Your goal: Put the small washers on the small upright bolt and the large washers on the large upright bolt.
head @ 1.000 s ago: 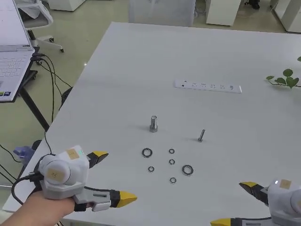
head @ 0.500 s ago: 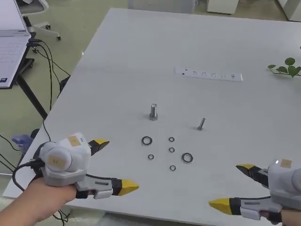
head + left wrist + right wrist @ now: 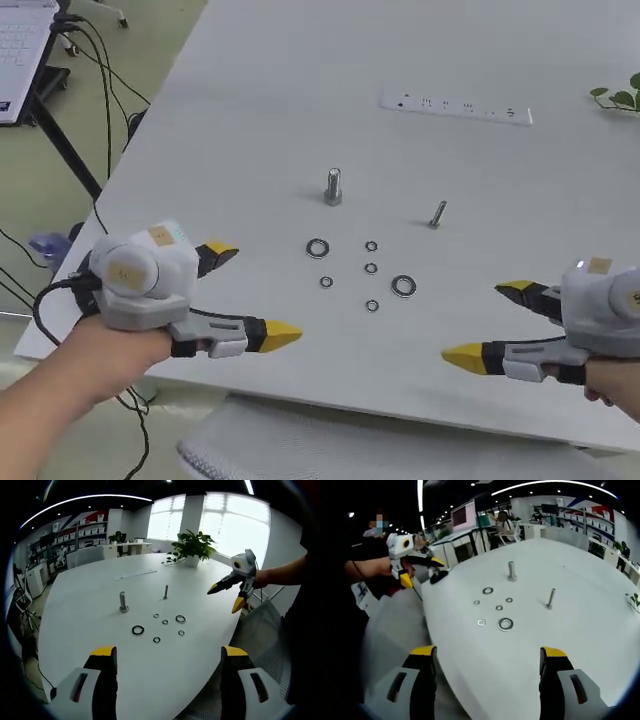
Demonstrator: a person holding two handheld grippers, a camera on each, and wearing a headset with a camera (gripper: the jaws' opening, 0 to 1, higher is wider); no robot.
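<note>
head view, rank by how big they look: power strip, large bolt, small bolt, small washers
1. power strip
2. large bolt
3. small bolt
4. small washers, all four look alike
</note>
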